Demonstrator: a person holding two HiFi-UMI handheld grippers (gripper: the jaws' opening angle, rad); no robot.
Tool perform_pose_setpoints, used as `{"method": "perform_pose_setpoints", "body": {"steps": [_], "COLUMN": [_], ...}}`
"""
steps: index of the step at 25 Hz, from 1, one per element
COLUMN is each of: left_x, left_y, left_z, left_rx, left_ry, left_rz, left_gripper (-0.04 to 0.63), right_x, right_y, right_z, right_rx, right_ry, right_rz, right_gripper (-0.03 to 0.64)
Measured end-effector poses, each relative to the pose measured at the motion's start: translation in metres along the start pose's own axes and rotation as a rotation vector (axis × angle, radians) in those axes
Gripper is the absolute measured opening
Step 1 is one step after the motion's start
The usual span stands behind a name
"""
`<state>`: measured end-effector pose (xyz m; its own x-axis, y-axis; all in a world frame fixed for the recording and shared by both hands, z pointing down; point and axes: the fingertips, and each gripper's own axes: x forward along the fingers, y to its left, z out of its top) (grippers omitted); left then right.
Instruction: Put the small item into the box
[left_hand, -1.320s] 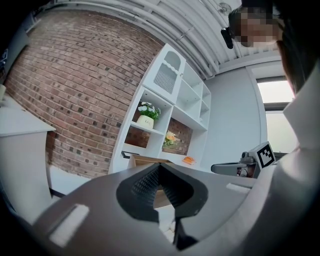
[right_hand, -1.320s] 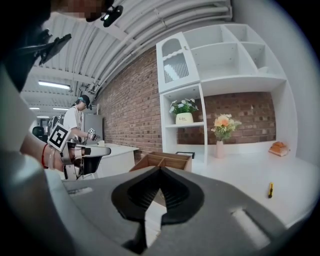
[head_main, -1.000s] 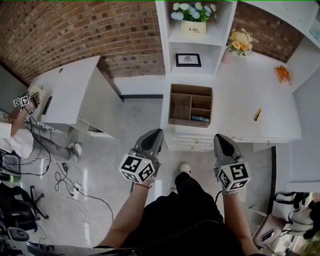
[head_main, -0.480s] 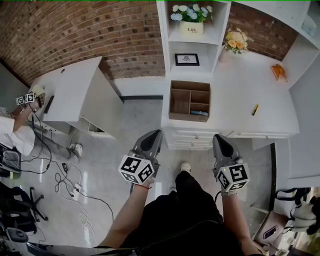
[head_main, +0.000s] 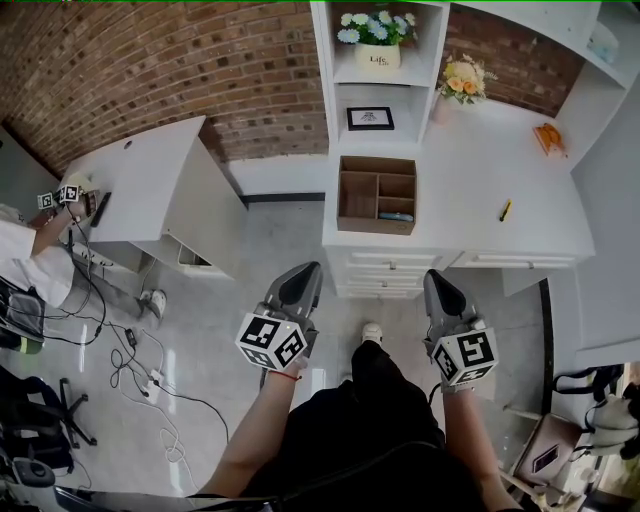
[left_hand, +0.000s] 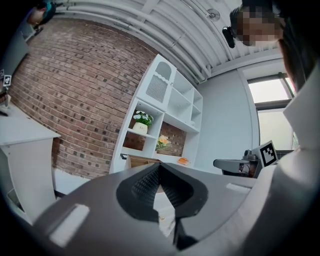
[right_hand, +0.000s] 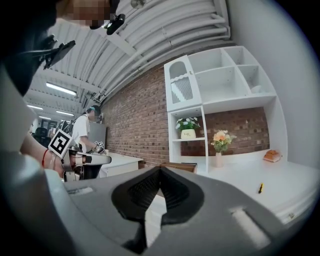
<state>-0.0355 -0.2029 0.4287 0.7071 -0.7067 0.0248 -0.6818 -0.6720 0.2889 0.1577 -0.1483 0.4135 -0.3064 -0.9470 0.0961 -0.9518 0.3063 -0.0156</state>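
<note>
A wooden box (head_main: 377, 193) with several compartments stands on the white desk (head_main: 470, 190); something blue lies in its front right compartment. A small yellow item (head_main: 505, 209) lies on the desk right of the box. It also shows in the right gripper view, where the yellow item (right_hand: 260, 188) lies to the right of the box (right_hand: 181, 166). My left gripper (head_main: 307, 270) and right gripper (head_main: 437, 276) hang over the floor in front of the desk, well short of both. Each has its jaws closed together with nothing held. The left gripper view shows the box (left_hand: 143, 161) beyond its tips.
A white shelf unit (head_main: 385, 60) with potted flowers and a framed picture rises behind the box. A vase of flowers (head_main: 457, 80) and an orange object (head_main: 547, 137) sit further back. A second white desk (head_main: 150, 180), a person's arm (head_main: 45, 235) and floor cables (head_main: 150, 370) are at left.
The desk and box have slid a little upward and further off in the head view. Both grippers hold the same pose, still shut.
</note>
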Motion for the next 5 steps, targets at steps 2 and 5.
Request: {"method": "perform_pose_setpoints", "body": {"steps": [2, 5], "left_x": [-0.007, -0.017], "left_y": [-0.003, -0.009], "left_z": [-0.001, -0.001], "left_rx": [0.001, 0.001], "left_ry": [-0.002, -0.005], "left_rz": [0.001, 0.002], "left_gripper": [0.002, 0.002], "right_x": [-0.005, -0.013], "right_y": [0.005, 0.014], "right_z": [0.0, -0.001], "right_rx": [0.003, 0.01], "right_ry": [-0.001, -0.001], "right_rz": [0.001, 0.006], "right_gripper": [0.003, 0.003]}}
